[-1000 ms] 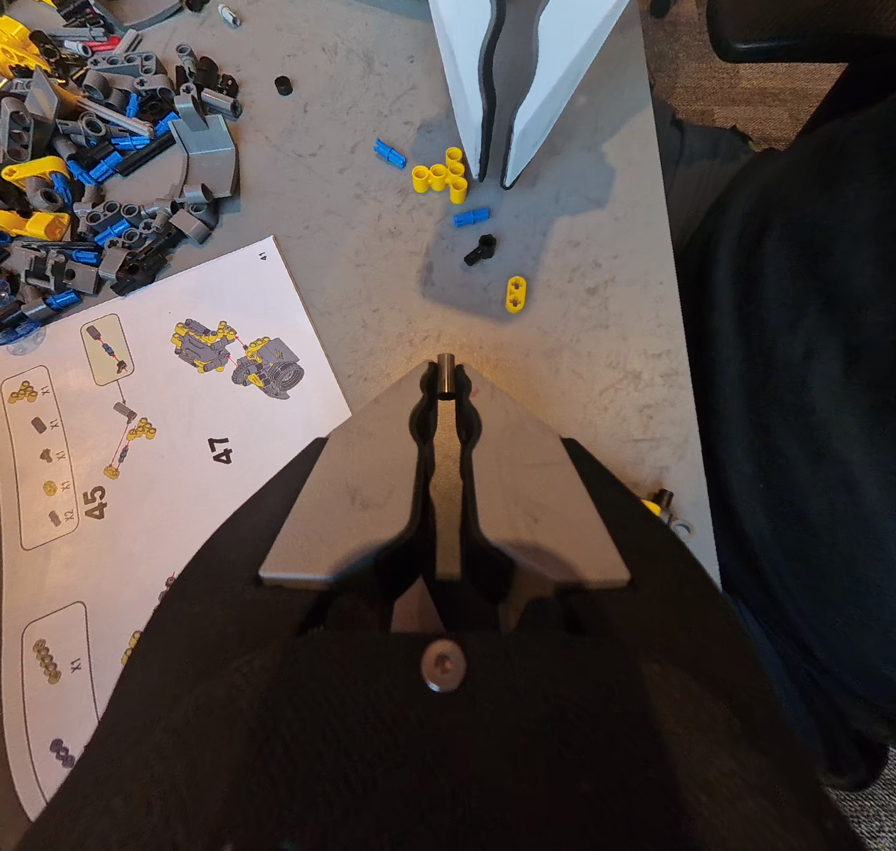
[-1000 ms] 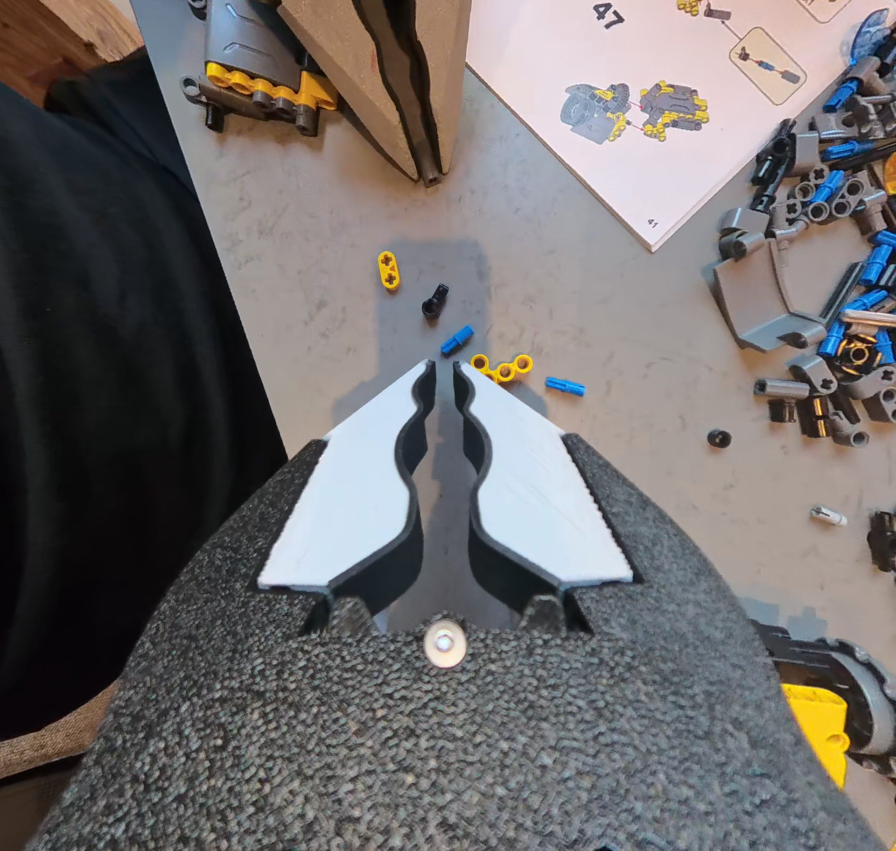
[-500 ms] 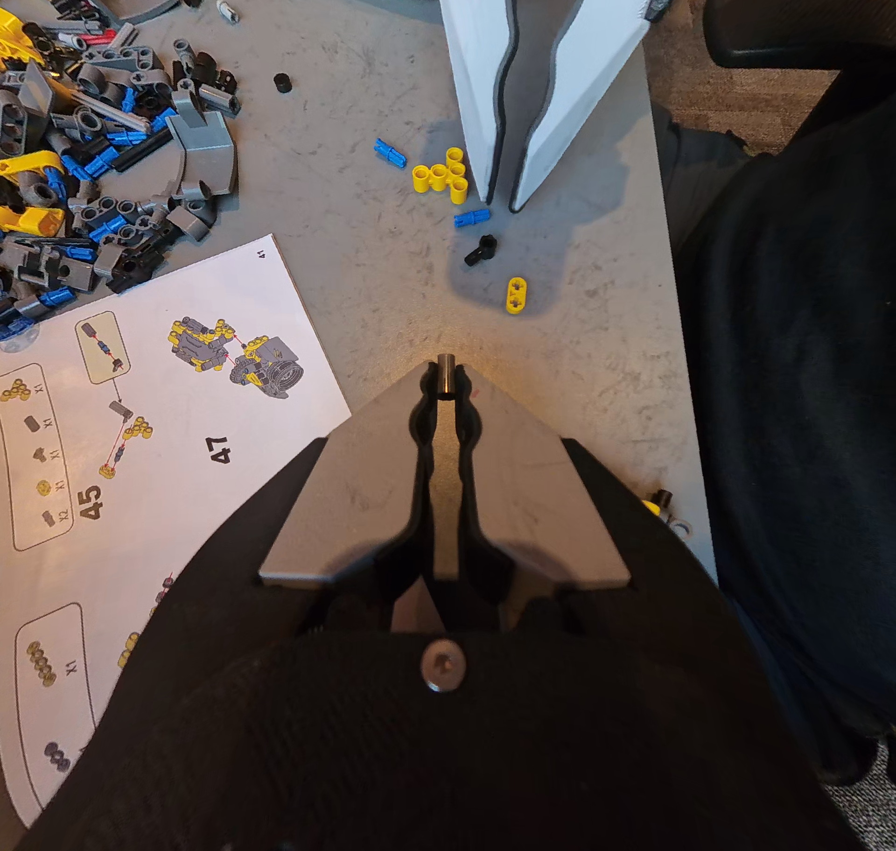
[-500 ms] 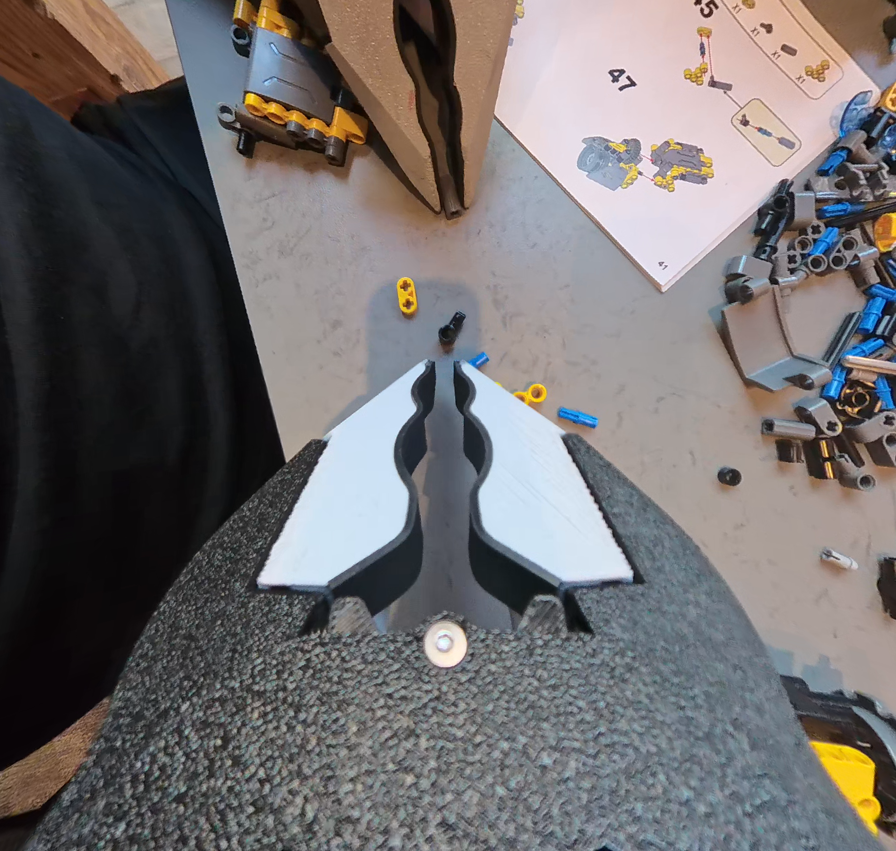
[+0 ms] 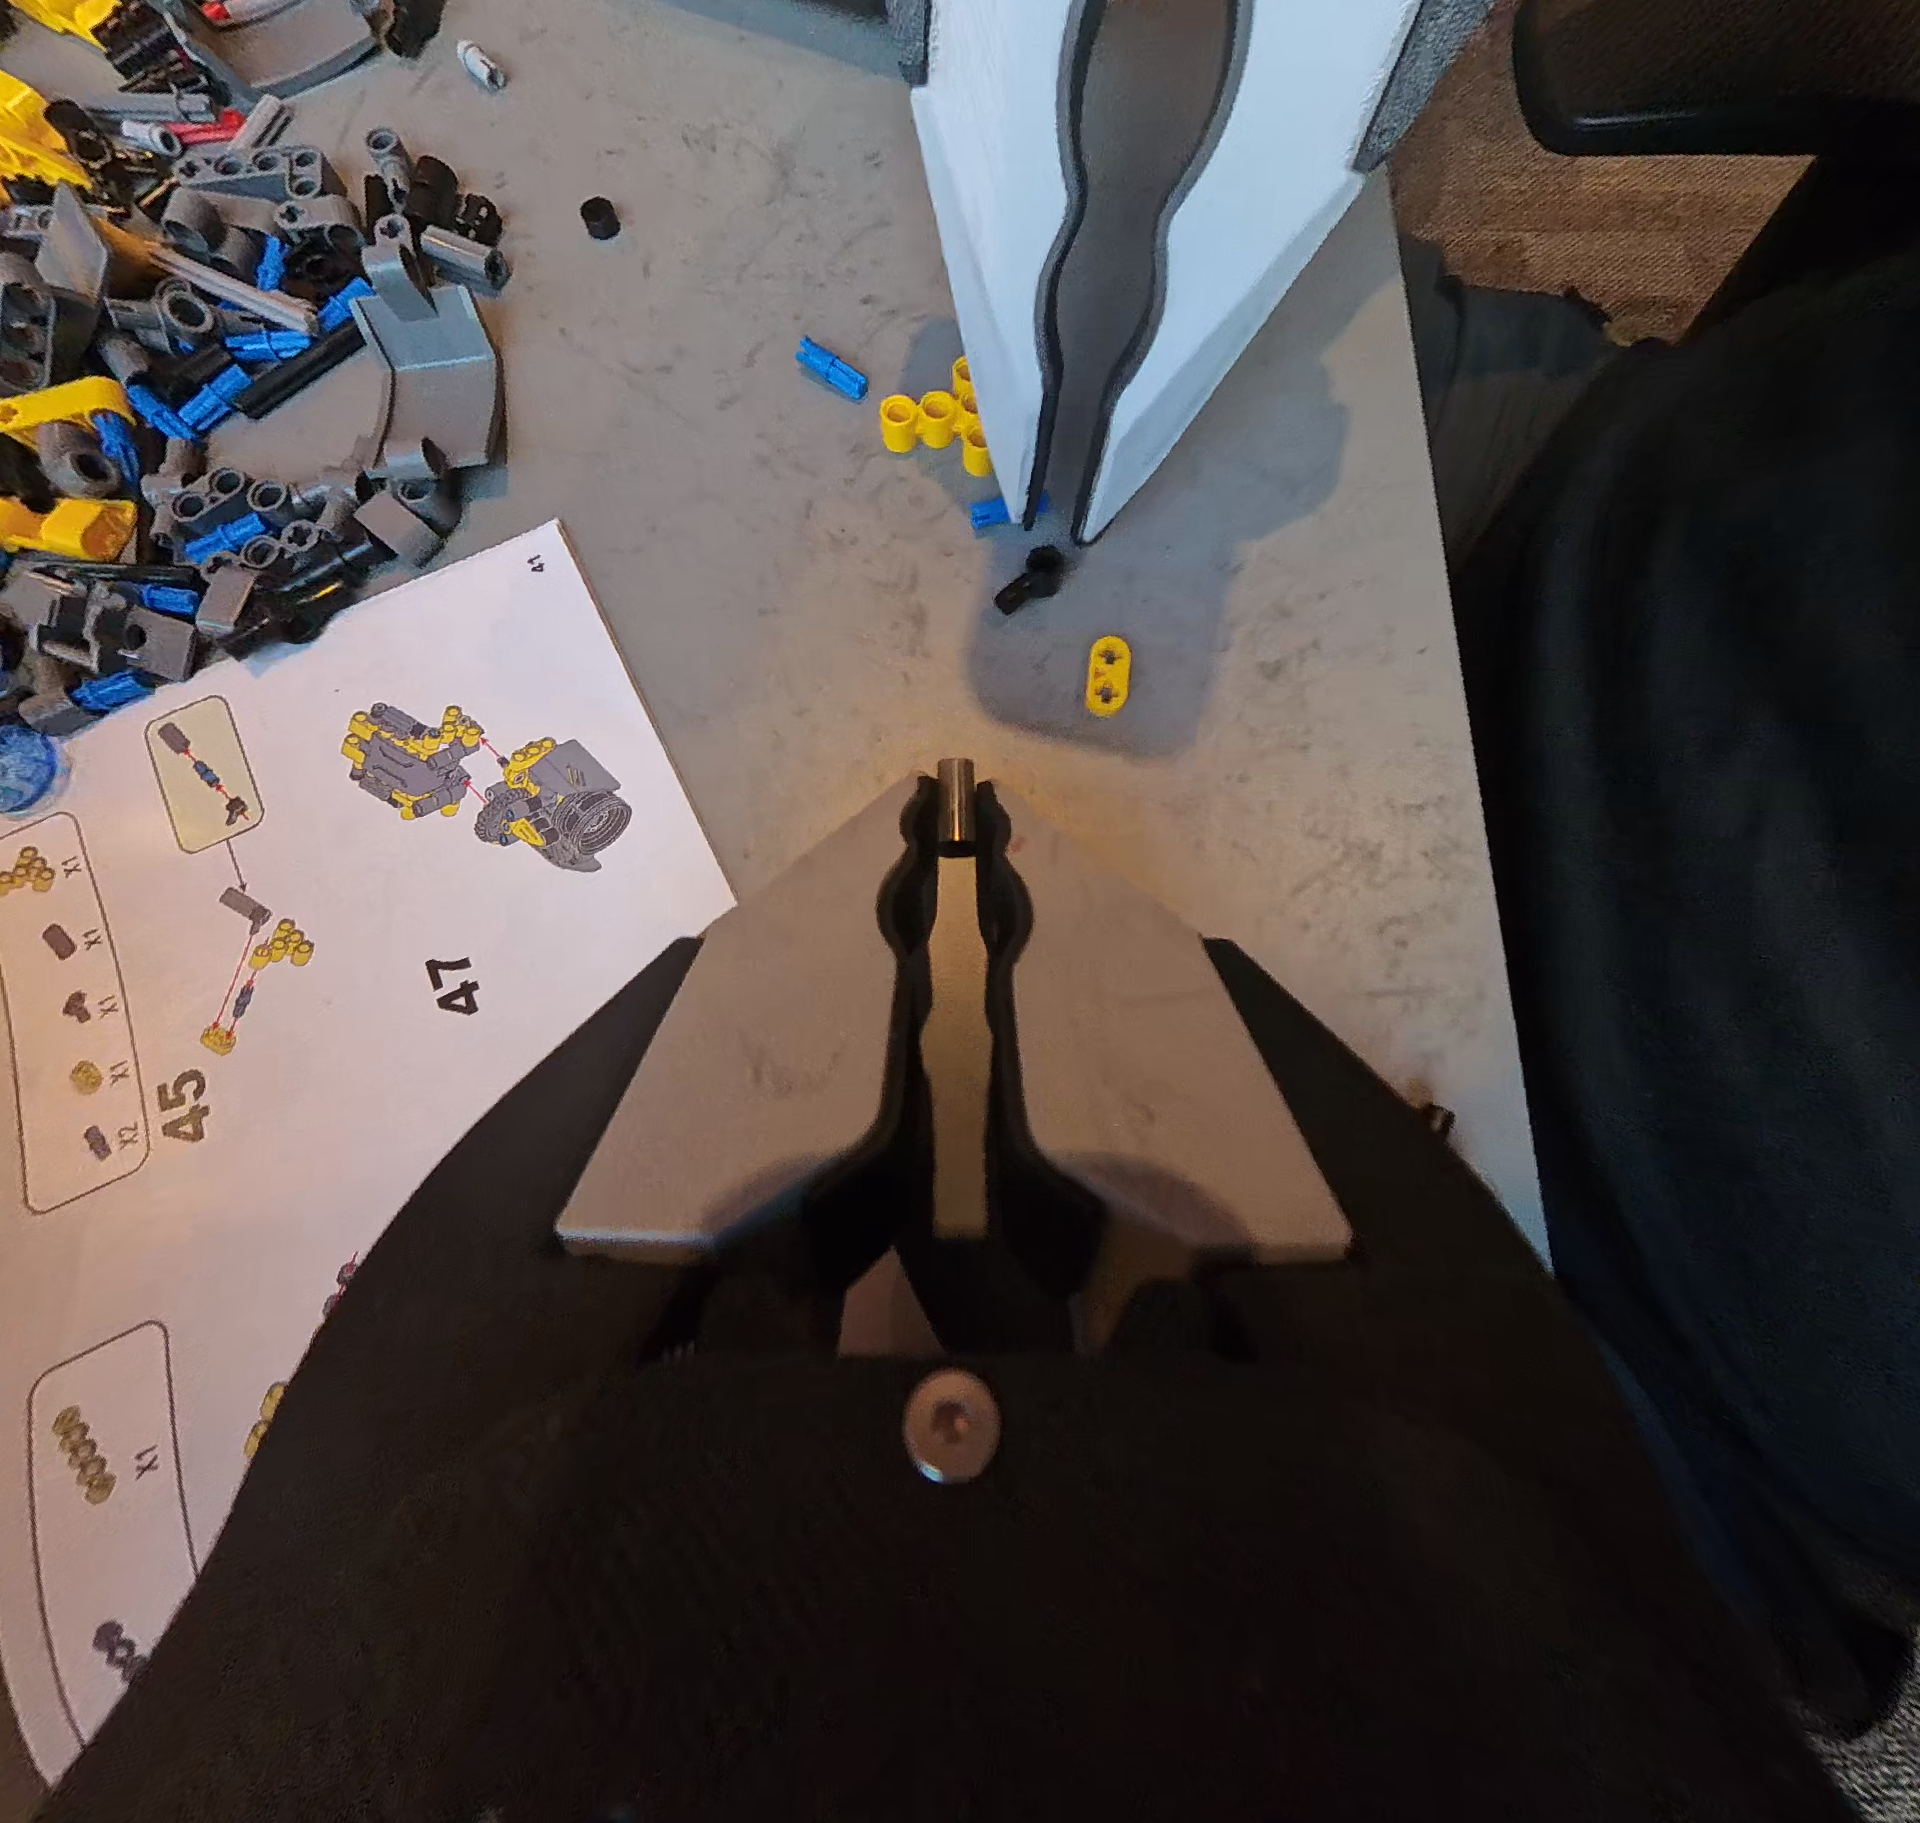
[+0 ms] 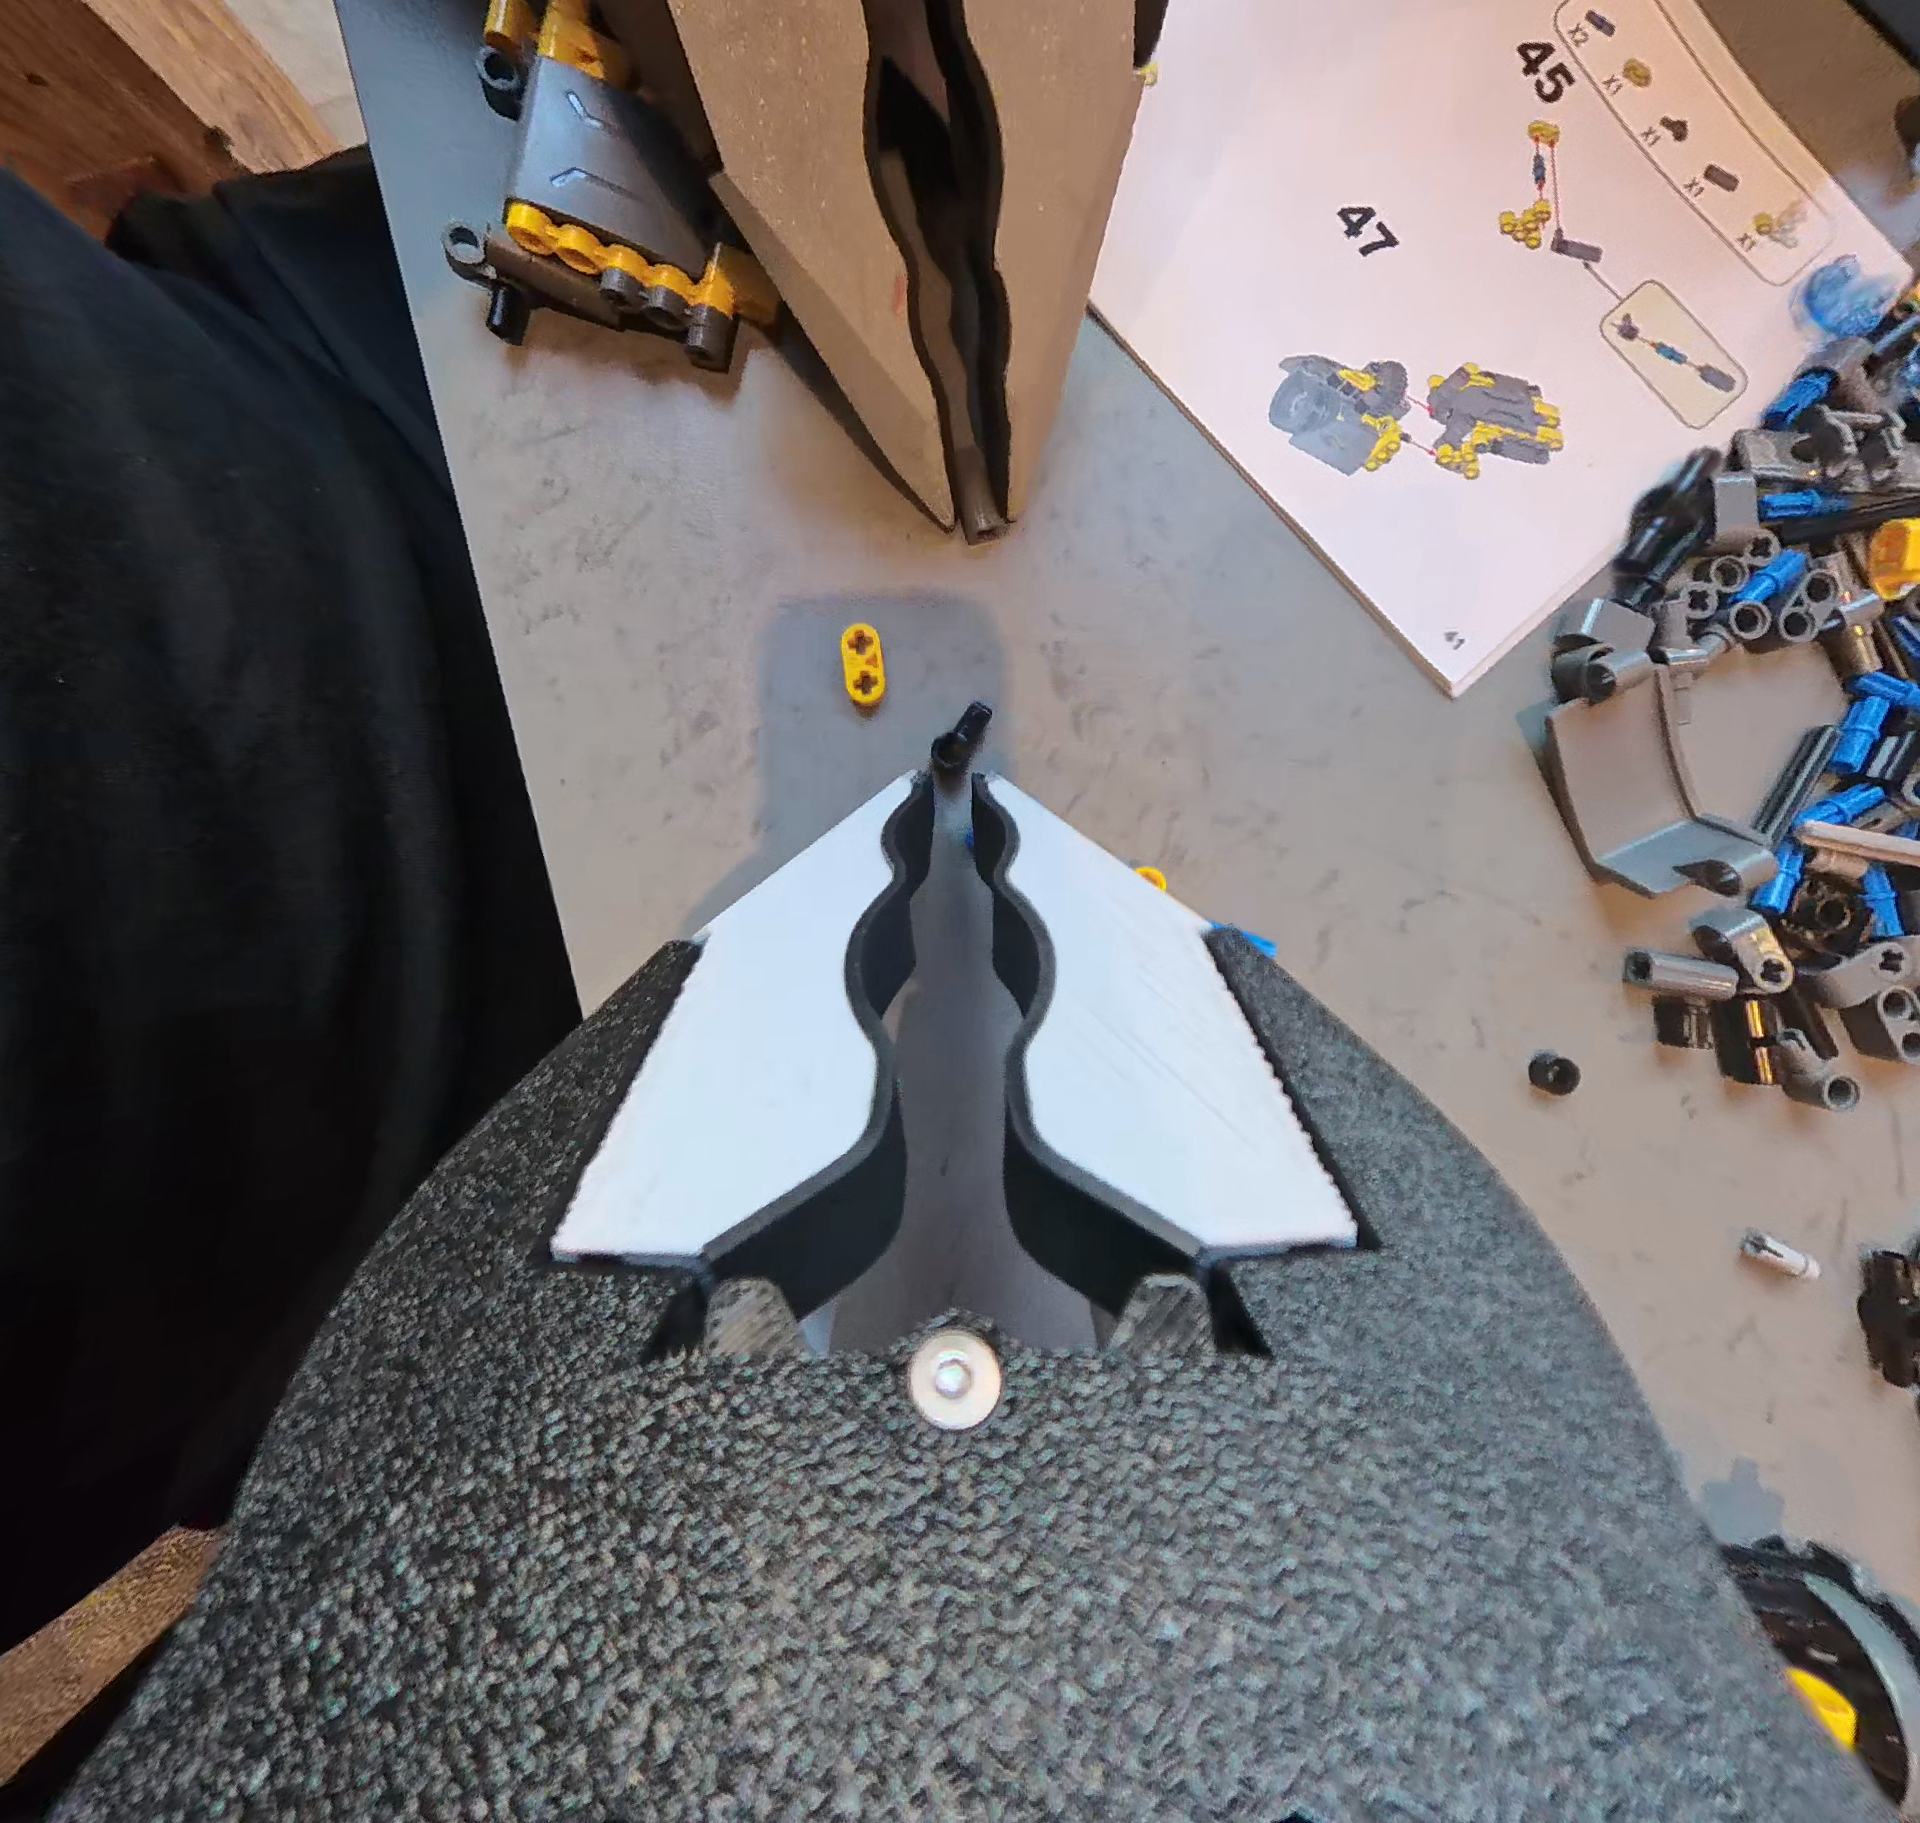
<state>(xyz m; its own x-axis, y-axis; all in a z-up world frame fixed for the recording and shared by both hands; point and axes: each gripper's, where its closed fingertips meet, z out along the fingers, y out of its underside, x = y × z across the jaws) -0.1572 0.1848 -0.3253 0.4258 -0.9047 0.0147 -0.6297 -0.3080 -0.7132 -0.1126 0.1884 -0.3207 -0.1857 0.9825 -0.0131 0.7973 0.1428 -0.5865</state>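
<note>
My left gripper (image 5: pixel 955 786) has grey fingers and is shut on a small dark grey cylinder (image 5: pixel 955 805), held at the tips above the grey table (image 5: pixel 727 578). It also shows in the right wrist view (image 6: pixel 982 524). My right gripper (image 6: pixel 949 781), with white fingers, is narrowly open and empty, tips low over the table. A small black pin connector (image 6: pixel 961 734) lies just in front of its tips; it also shows in the left wrist view (image 5: pixel 1029 578). A yellow two-hole piece (image 6: pixel 861 665) lies a little beyond. A yellow multi-hole connector (image 5: pixel 935 419) and a blue pin (image 5: pixel 987 511) sit beside the right fingers.
An open instruction booklet (image 5: pixel 312 942) lies to the left. A pile of grey, black, blue and yellow parts (image 5: pixel 208 319) fills the far left. A grey-and-yellow sub-assembly (image 6: pixel 603 225) sits by the table edge. A person in dark clothing (image 5: pixel 1714 838) is past the right edge. The tips of one gripper are about 5 cm away from the tips of the other.
My right gripper has moved towards the left gripper, passing over the yellow connector and blue pin, up to the black pin connector. The left gripper has stayed put with its cylinder.
</note>
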